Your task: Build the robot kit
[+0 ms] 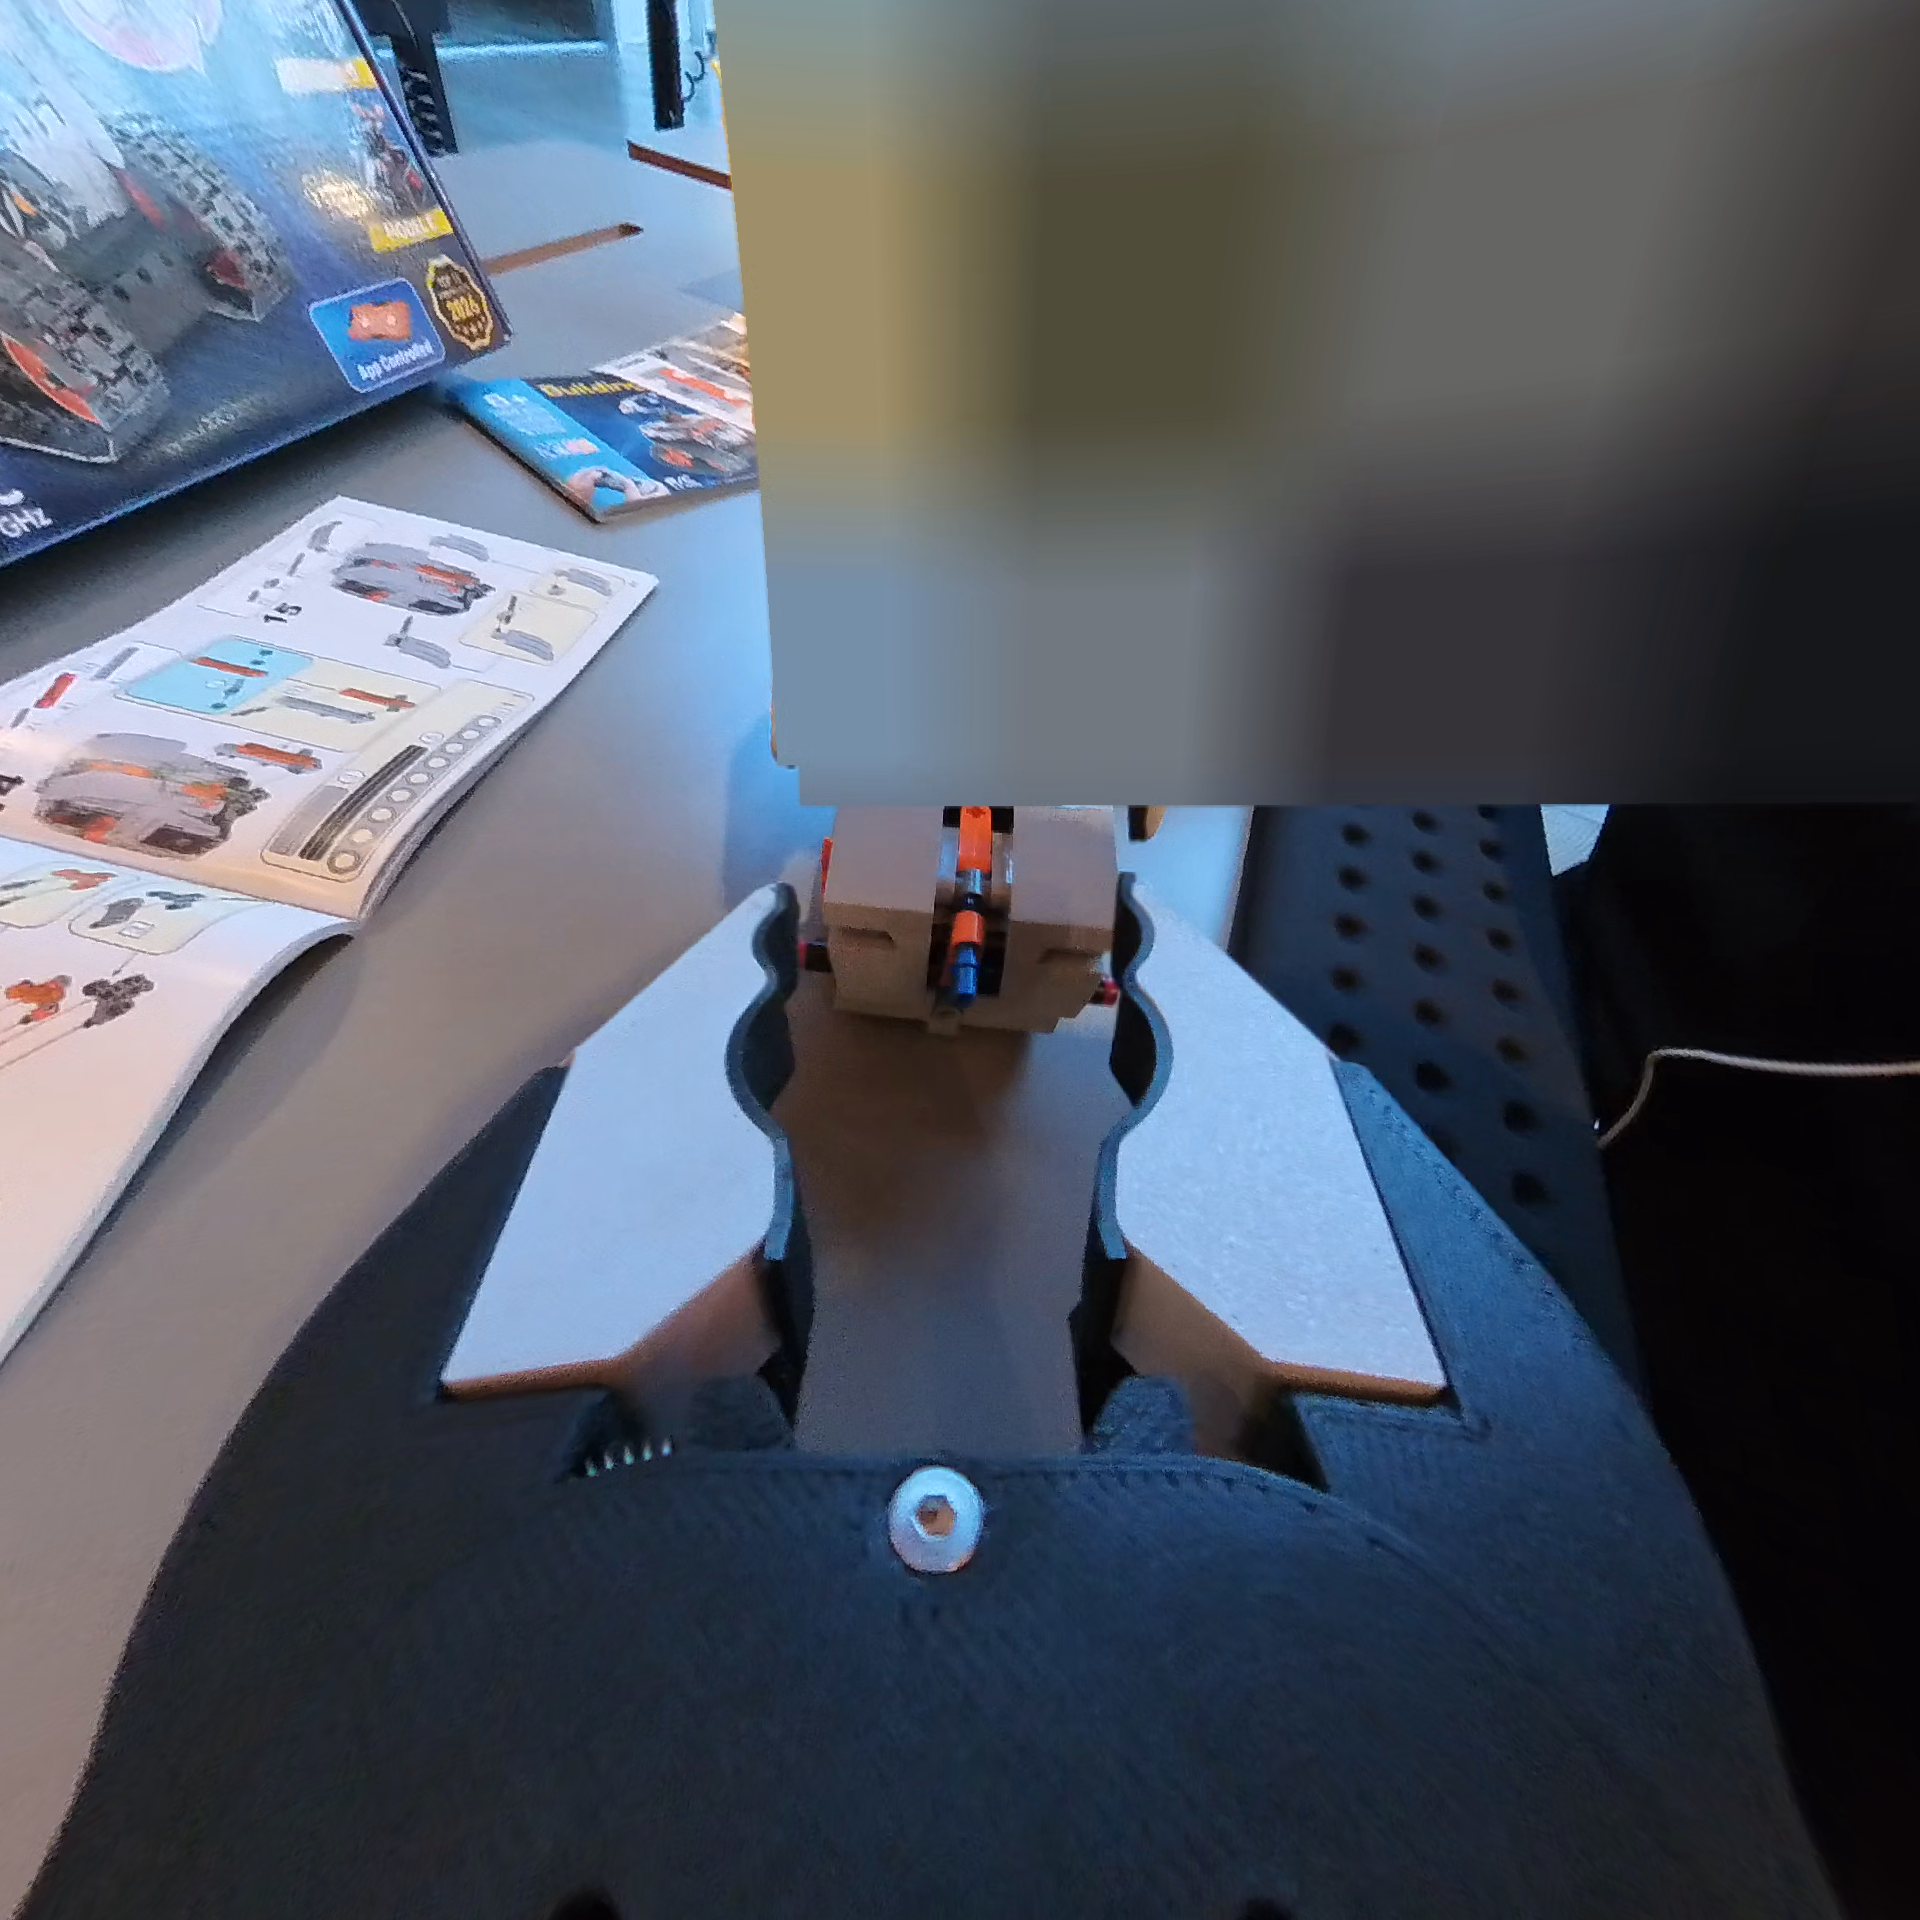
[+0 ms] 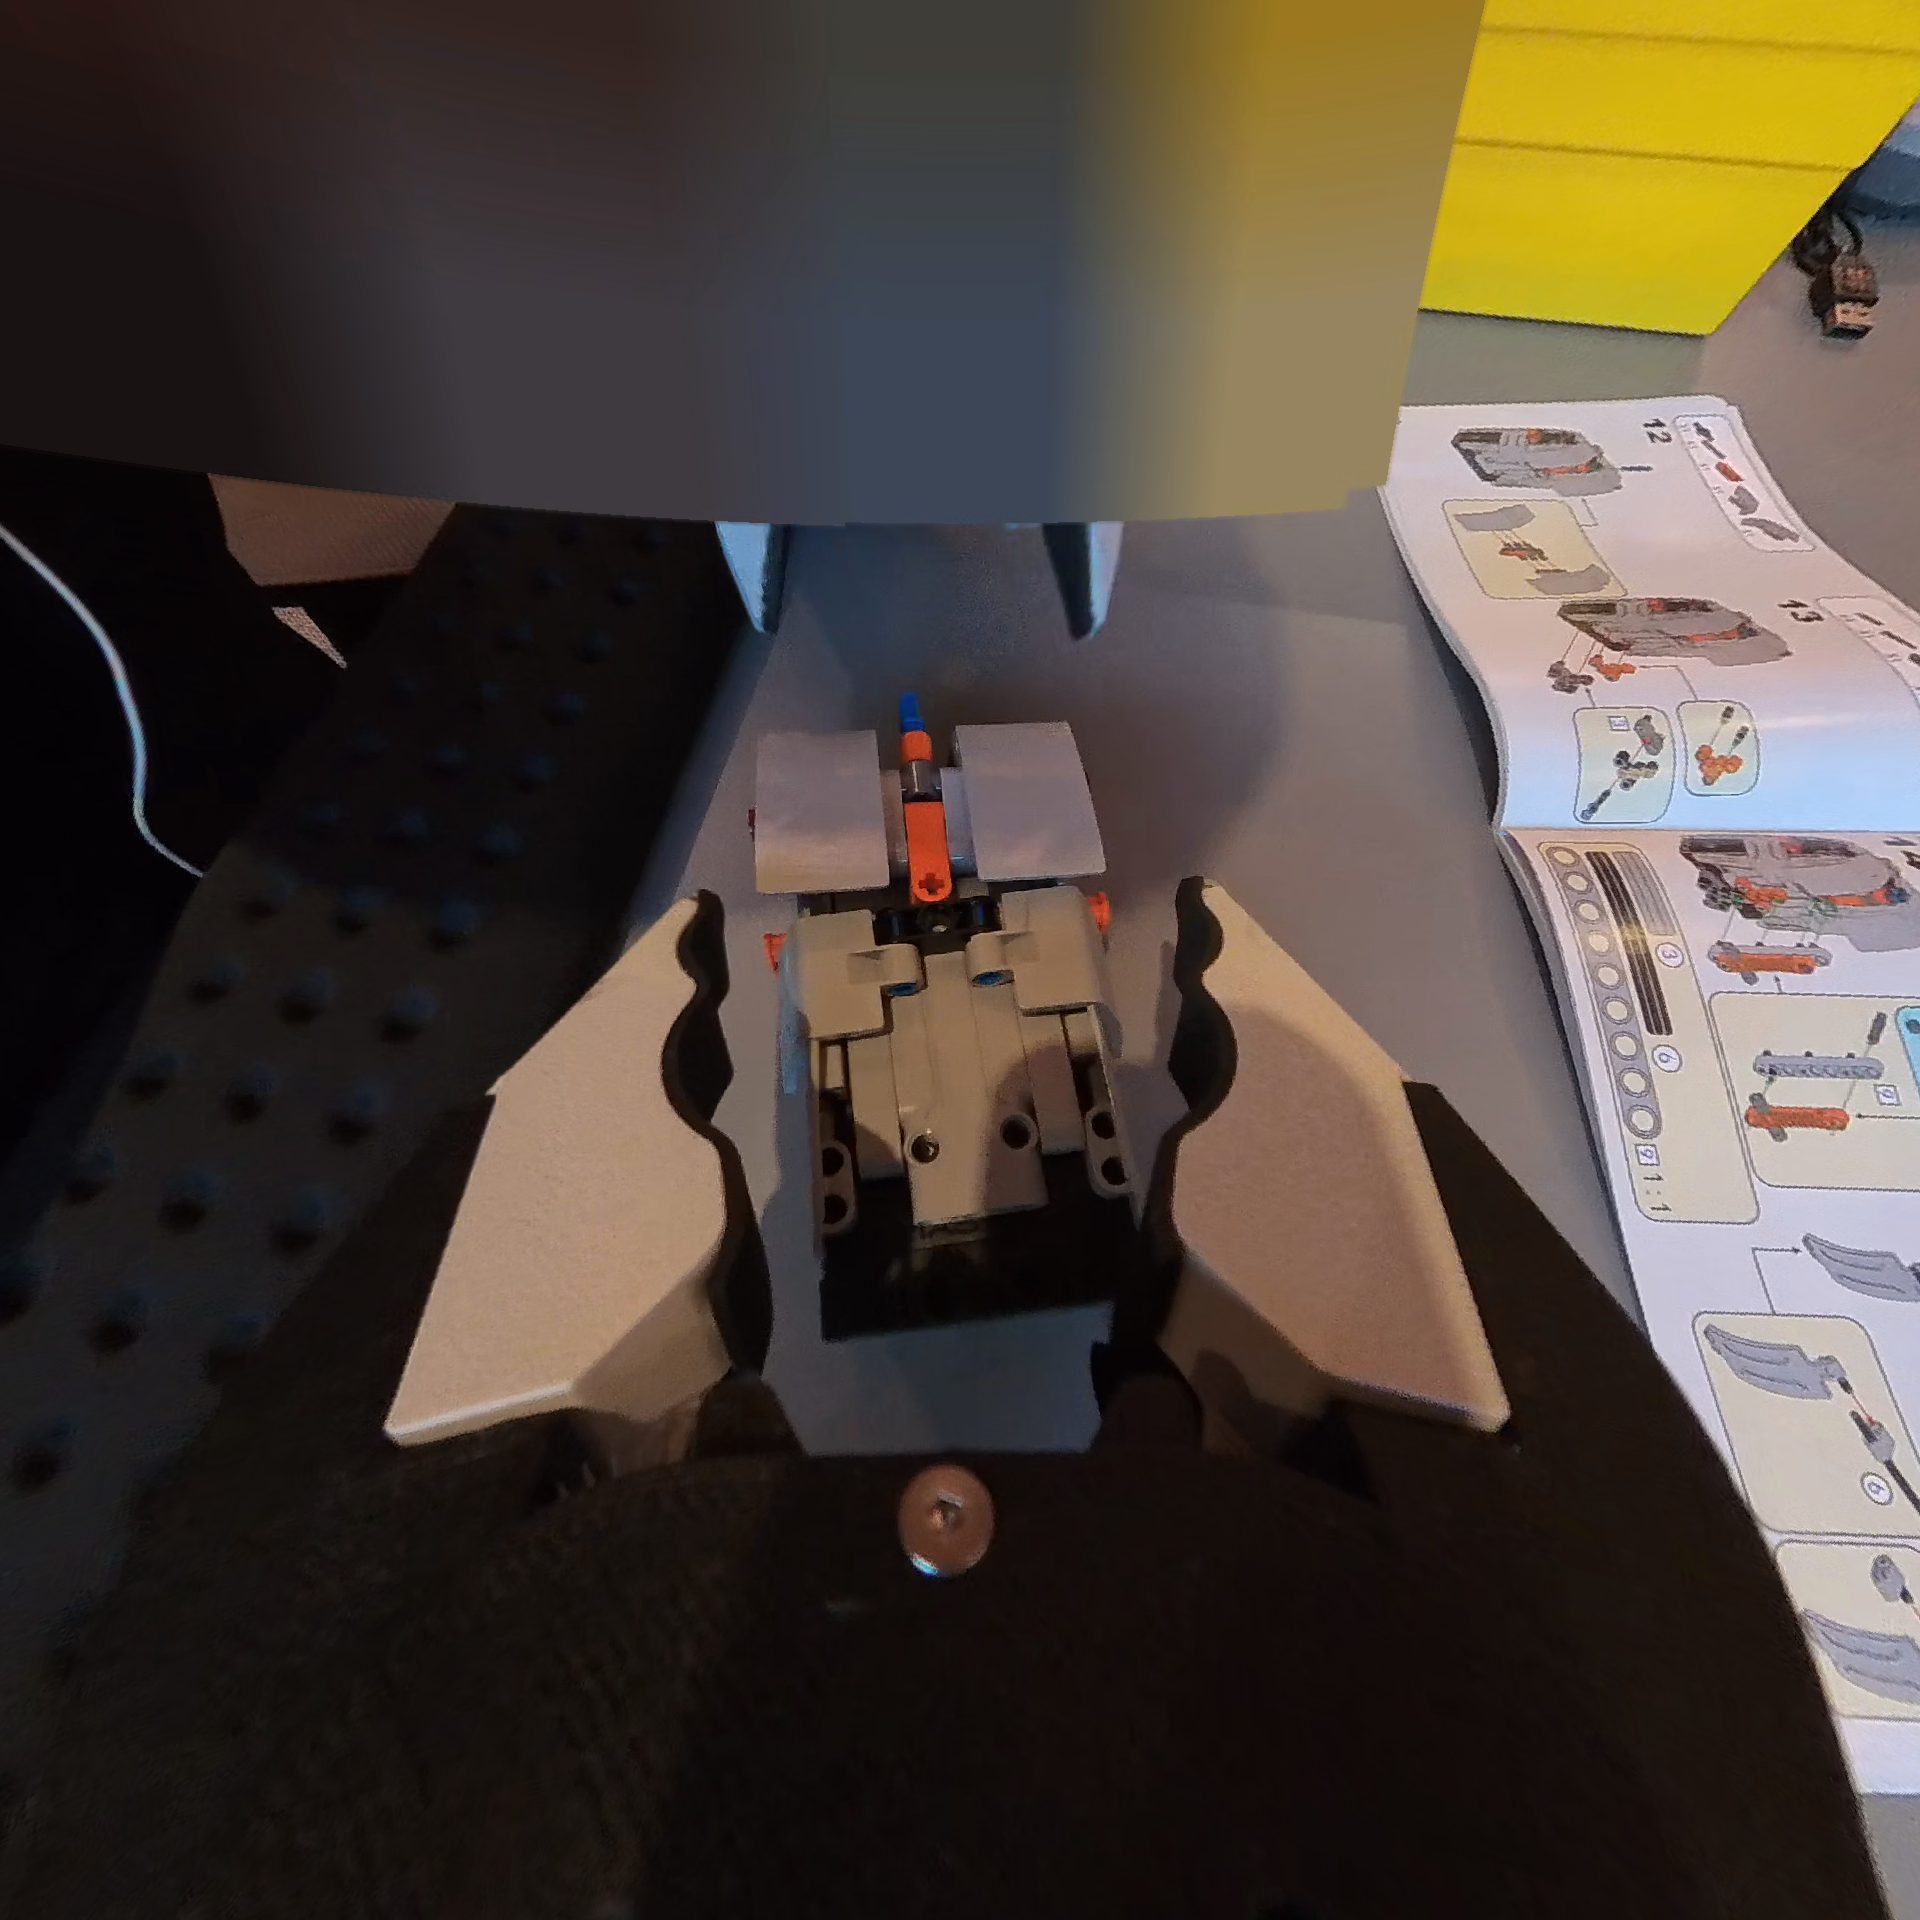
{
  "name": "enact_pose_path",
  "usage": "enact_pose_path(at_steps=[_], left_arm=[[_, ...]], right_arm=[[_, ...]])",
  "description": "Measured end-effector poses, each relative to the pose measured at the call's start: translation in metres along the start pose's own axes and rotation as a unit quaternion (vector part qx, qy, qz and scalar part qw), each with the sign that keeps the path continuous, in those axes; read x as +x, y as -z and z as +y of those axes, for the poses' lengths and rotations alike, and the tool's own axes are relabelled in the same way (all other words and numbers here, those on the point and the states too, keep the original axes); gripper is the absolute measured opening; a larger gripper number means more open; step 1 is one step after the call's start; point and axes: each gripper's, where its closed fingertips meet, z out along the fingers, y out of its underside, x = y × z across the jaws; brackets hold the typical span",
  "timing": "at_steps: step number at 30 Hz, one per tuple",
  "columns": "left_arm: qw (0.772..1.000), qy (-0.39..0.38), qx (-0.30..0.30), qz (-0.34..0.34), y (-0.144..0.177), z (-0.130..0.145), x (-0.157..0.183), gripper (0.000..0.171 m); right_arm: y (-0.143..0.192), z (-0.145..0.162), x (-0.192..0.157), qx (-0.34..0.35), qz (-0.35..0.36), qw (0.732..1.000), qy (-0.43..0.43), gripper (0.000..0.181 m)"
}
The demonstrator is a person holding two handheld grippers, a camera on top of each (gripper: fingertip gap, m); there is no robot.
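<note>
A small grey brick-built model [image 2: 935, 997] with orange and blue pins lies on the grey table [image 2: 1299, 727]. My right gripper [image 2: 951, 914] is open and straddles the model's near half, with a small gap on each side. My left gripper [image 1: 956, 904] is open and faces the model [image 1: 966, 935] from the opposite end, with the model just beyond its tips. The left gripper's fingertips [image 2: 764, 577] show in the right wrist view, a little past the model's far end. Neither gripper holds anything.
An open instruction booklet [image 1: 260, 748] lies beside the model and also shows in the right wrist view [image 2: 1714, 935]. A dark perforated plate [image 2: 312, 987] lies on the other side. A printed box [image 1: 208, 260], a second booklet [image 1: 644, 436], a yellow box [image 2: 1662, 156] and a cable plug [image 2: 1844, 301] lie farther off. Across from one pair of fingers to the other is roughly 5 cm.
</note>
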Motion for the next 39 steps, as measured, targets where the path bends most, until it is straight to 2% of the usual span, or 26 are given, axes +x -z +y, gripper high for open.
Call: enact_pose_path(at_steps=[6,11,14,15,16,19,22,26,28,31,34,39], left_arm=[[0.999,-0.012,-0.034,0.000,-0.010,0.007,0.000,0.062],[0.998,-0.018,-0.055,0.001,0.001,0.020,-0.005,0.029],[0.998,0.005,-0.050,0.026,0.003,0.020,0.000,0.011],[0.998,0.014,-0.051,0.028,0.002,0.021,0.000,0.011],[0.998,0.019,-0.055,0.032,0.001,0.023,0.000,0.011],[0.997,0.017,-0.068,0.026,-0.002,0.028,0.000,0.008],[0.997,0.004,-0.076,0.030,-0.005,0.030,0.004,0.003],[0.997,0.003,-0.078,0.029,-0.007,0.031,0.003,0.001],[0.997,0.003,-0.078,0.029,-0.007,0.031,0.003,0.001],[0.997,0.002,-0.077,0.026,-0.007,0.031,0.003,0.001],[0.996,0.005,-0.078,0.031,-0.008,0.031,0.004,0.001],[0.996,-0.008,-0.082,0.021,-0.009,0.031,0.004,0.000]], right_arm=[[-0.002,-0.004,-0.003,0.003,-0.008,1.000,-0.009,0.085],[0.000,-0.023,-0.006,0.027,-0.018,0.999,-0.010,0.085],[0.007,-0.047,-0.004,0.053,-0.032,0.997,-0.044,0.063],[0.010,-0.057,-0.006,0.068,-0.045,0.995,-0.054,0.052],[0.013,-0.061,-0.006,0.071,-0.053,0.994,-0.061,0.032],[0.006,-0.045,0.006,0.012,-0.034,0.998,-0.047,0.012],[-0.002,-0.031,0.004,-0.035,-0.050,0.998,-0.029,0.012],[-0.007,-0.027,0.011,-0.042,-0.040,0.998,-0.019,0.030],[-0.009,-0.027,0.006,-0.044,-0.058,0.997,-0.022,0.031],[-0.013,-0.018,0.010,-0.068,-0.044,0.997,-0.014,0.030],[-0.016,-0.013,0.013,-0.080,-0.047,0.995,-0.038,0.036],[-0.018,-0.008,0.013,-0.096,-0.070,0.990,-0.076,0.037]])
